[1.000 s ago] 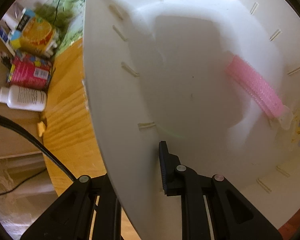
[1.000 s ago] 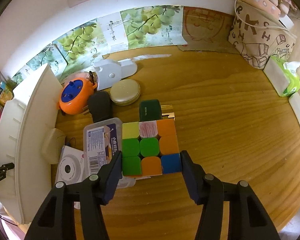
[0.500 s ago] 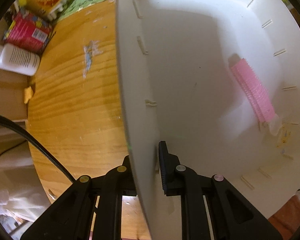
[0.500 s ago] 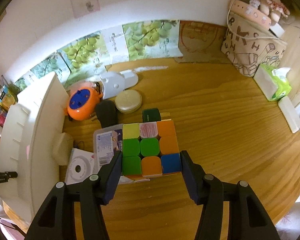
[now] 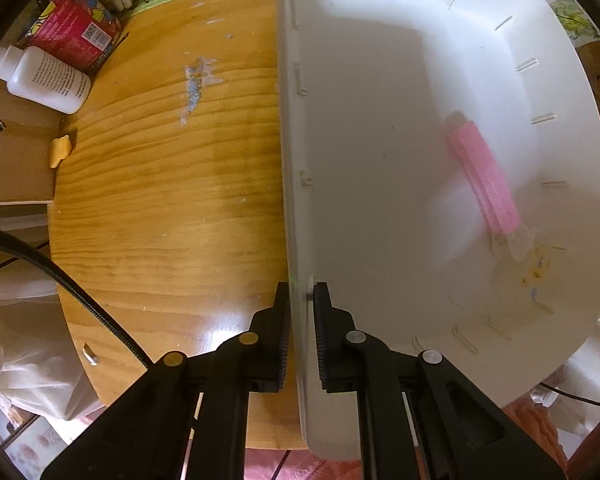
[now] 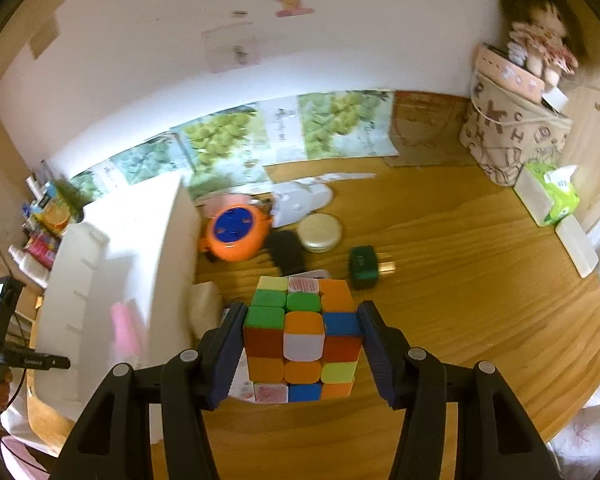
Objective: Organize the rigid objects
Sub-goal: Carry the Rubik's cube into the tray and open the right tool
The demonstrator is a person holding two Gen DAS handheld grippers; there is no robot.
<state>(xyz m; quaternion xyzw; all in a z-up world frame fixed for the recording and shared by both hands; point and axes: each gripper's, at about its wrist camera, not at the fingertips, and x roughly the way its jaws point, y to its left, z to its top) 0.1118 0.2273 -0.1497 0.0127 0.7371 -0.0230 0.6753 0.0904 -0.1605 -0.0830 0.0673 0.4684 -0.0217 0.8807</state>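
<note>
Wooden tabletop (image 6: 460, 280) against a pale wall, fruit-print paper along the back edge; I am working over its near side. Nearest to me, my right gripper (image 6: 302, 354) has its pads pressed on either side of the colour cube (image 6: 302, 336), which I judge clear of the wood, so that pick is done and the drop is pending. My left gripper (image 5: 300, 332) is pinching the near wall of the white bin (image 5: 380, 100), jaws closing down to nearly nothing with only that thin wall between them; the bin sits at the table's left side. Inside it I see one item only, a pink roller (image 5: 484, 176) lying toward the far wall, so sorting has barely begun. Farther out on the wood, not yet collected: a dark green box (image 6: 363, 262), a black item (image 6: 286, 252), a round cream case (image 6: 321, 232), an orange-and-blue round toy (image 6: 234, 236) and a white gadget (image 6: 300, 202). Next, by my reckoning: cube into bin, then the rest
</note>
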